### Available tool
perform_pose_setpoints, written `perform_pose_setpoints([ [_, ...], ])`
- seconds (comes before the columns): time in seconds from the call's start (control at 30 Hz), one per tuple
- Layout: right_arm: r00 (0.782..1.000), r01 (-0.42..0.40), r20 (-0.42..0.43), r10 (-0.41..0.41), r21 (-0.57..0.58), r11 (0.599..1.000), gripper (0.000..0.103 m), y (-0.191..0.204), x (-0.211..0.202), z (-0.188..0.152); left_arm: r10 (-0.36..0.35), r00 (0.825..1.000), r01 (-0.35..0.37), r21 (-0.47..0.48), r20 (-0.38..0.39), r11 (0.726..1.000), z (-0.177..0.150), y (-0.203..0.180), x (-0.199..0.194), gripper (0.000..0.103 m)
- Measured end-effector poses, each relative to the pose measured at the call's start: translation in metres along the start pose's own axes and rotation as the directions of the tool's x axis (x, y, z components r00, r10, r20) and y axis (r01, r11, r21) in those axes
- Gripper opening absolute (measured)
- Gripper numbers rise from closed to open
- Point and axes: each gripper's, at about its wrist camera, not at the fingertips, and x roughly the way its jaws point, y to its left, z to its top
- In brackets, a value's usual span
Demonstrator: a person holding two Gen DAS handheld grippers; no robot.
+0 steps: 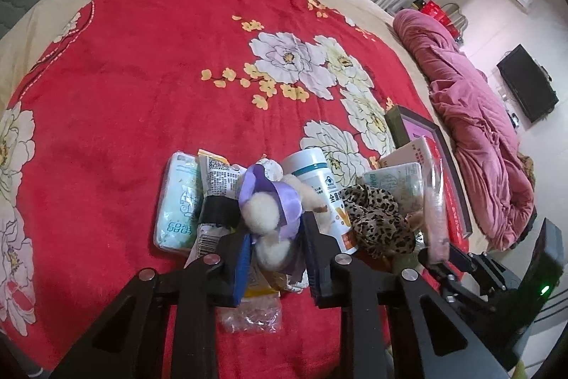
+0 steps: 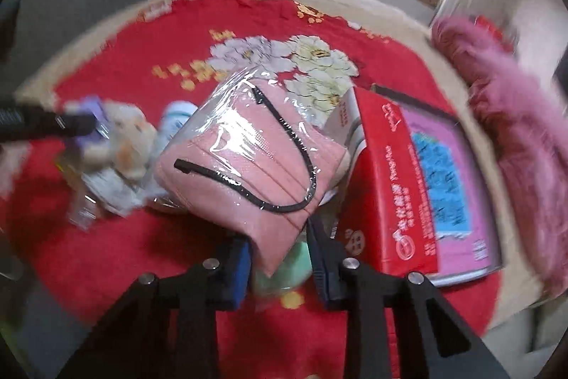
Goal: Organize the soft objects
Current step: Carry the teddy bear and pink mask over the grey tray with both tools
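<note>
In the left wrist view my left gripper [image 1: 275, 258] is shut on a white plush toy with a purple ribbon [image 1: 266, 215], at the near side of a pile on the red floral blanket [image 1: 142, 77]. The pile holds a green tissue pack [image 1: 179, 201], a white bottle [image 1: 323, 190] and a leopard-print scrunchie [image 1: 376, 215]. In the right wrist view my right gripper [image 2: 278, 258] is shut on a pack of pink face masks in clear plastic [image 2: 248, 158], held above the pile. The plush toy [image 2: 120, 144] and my left gripper's finger [image 2: 42, 123] show at the left, blurred.
A red box [image 2: 387, 187] and a framed picture [image 2: 443, 180] lie to the right of the pile. A pink quilt [image 1: 472, 130] is heaped along the bed's right edge. Folded bedding lies at the bed's far end, by a window.
</note>
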Motion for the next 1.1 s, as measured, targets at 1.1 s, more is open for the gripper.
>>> perform_pose_setpoints([
  [1.1,0.981,-0.144,0.161,0.106,0.251,0.957,0.027,-0.100,-0.075,0.029,-0.135,0.988,0.123,0.146,0.075,0.982,0.028,-0.092,-0.039,0.023],
])
